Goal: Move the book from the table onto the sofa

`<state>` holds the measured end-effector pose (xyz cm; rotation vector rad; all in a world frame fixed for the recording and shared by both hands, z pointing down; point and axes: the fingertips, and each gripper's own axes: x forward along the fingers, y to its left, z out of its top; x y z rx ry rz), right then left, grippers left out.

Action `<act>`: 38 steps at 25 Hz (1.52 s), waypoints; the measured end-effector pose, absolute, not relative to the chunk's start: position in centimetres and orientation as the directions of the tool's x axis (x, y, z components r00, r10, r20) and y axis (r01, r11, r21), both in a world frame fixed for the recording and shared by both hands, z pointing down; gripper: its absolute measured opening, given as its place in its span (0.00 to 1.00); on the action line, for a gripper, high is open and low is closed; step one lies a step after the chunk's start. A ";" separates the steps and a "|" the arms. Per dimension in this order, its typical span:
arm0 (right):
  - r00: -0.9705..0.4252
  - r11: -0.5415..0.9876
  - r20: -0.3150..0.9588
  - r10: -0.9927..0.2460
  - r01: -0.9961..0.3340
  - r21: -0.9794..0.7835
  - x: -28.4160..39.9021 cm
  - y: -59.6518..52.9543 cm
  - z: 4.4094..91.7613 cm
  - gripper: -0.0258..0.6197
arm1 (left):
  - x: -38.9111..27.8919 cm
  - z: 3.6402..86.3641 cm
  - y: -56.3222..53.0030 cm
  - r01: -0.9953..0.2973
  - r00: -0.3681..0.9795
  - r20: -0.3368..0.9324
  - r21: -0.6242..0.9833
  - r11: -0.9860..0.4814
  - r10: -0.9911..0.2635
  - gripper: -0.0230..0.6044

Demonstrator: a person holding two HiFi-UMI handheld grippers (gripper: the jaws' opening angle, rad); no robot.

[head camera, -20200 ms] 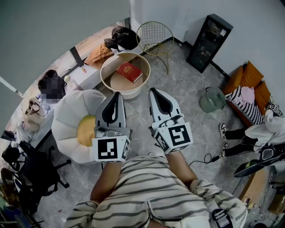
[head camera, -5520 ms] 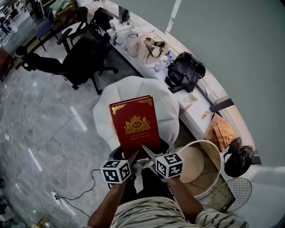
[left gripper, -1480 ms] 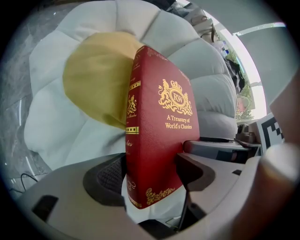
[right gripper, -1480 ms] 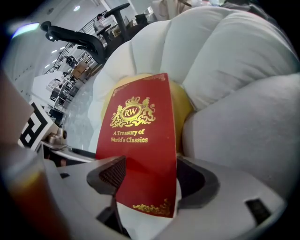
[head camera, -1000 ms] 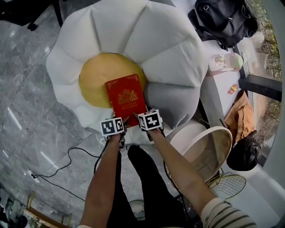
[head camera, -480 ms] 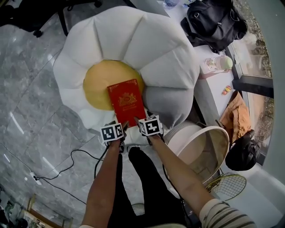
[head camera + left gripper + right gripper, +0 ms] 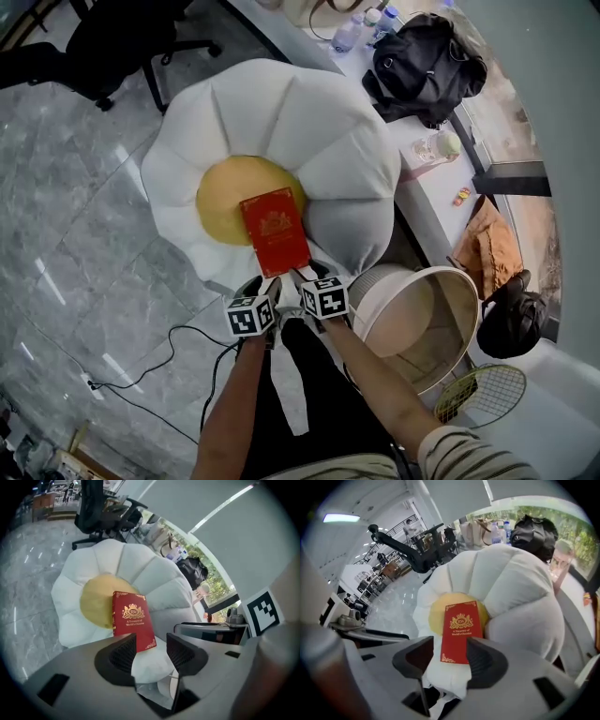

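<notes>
Grey marble floor (image 7: 84,216), flower-shaped sofa (image 7: 281,122): red book (image 7: 274,232) lies on its yellow centre (cover up). L tool (image 7: 259,284) & R tool (image 7: 306,276) hang by its near edge, jaws apart, just narrowed, gripping nothing.

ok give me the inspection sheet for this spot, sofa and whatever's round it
surface: sofa, white petals round a yellow centre, only the book on it
job's things: book, red, closed, cover up, flat across the yellow centre and the near petal
clutter: black bag and a bottle on the ledge behind the sofa
grippers: left claw and right claw open, jaws have just been closing, nothing between them, book lies beyond them
cables: black cable loose on the floor
surroundings: grey floor, round table beside the sofa, office chair
</notes>
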<state>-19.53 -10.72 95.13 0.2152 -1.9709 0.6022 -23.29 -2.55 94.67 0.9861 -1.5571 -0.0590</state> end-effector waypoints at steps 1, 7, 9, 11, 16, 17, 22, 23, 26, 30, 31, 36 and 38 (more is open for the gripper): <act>-0.482 0.858 0.870 0.103 -0.399 -0.322 -19.6 -10.5 93.8 0.38 | -23.2 93.5 -2.4 -0.545 0.083 0.784 0.552 0.631 -0.615 0.35; -0.604 0.820 0.790 0.102 -0.399 -0.411 -20.0 -9.4 84.6 0.27 | -22.4 85.0 -1.8 -0.546 0.057 0.721 0.602 0.583 -0.691 0.25; -0.636 0.826 0.766 0.094 -0.379 -0.417 -20.1 -9.0 81.0 0.23 | -22.5 81.5 -1.4 -0.557 0.043 0.706 0.605 0.569 -0.707 0.21; -0.660 0.843 0.747 0.083 -0.354 -0.406 -20.0 -8.7 77.3 0.19 | -22.7 77.8 -1.1 -0.575 0.024 0.688 0.603 0.553 -0.725 0.18; -0.730 0.876 0.680 0.063 -0.286 -0.388 -20.6 -9.1 68.9 0.10 | -23.7 68.8 -1.8 -0.654 -0.009 0.616 0.592 0.471 -0.788 0.13; -0.743 0.878 0.666 0.064 -0.275 -0.391 -20.5 -9.1 67.2 0.09 | -23.6 67.0 -1.9 -0.671 -0.010 0.602 0.588 0.452 -0.799 0.11; -0.803 0.910 0.594 0.058 -0.203 -0.363 -21.2 -9.0 58.0 0.06 | -24.3 57.2 -2.5 -0.753 -0.005 0.513 0.563 0.341 -0.858 0.07; -0.816 0.915 0.575 0.060 -0.185 -0.358 -21.5 -8.8 56.1 0.06 | -24.5 55.4 -2.5 -0.762 -0.002 0.498 0.561 0.324 -0.867 0.05; -0.859 0.926 0.506 0.072 -0.131 -0.355 -21.8 -7.8 51.0 0.06 | -24.8 50.4 -2.4 -0.757 -0.015 0.438 0.583 0.296 -0.899 0.04; -0.902 0.938 0.426 0.074 -0.082 -0.336 -22.4 -7.2 45.4 0.06 | -24.9 44.6 -2.7 -0.761 -0.040 0.350 0.596 0.256 -0.936 0.04; -0.910 0.942 0.408 0.073 -0.071 -0.328 -22.8 -7.1 44.1 0.06 | -25.0 43.3 -2.7 -0.768 -0.049 0.336 0.589 0.251 -0.941 0.04; -0.948 0.947 0.311 0.065 -0.040 -0.319 -24.4 -6.7 38.0 0.06 | -25.8 38.3 -2.2 -0.798 -0.108 0.278 0.548 0.250 -0.954 0.04; -0.963 0.950 0.264 0.052 -0.034 -0.311 -24.7 -6.7 35.5 0.06 | -26.1 36.3 -2.0 -0.814 -0.126 0.244 0.528 0.241 -0.962 0.04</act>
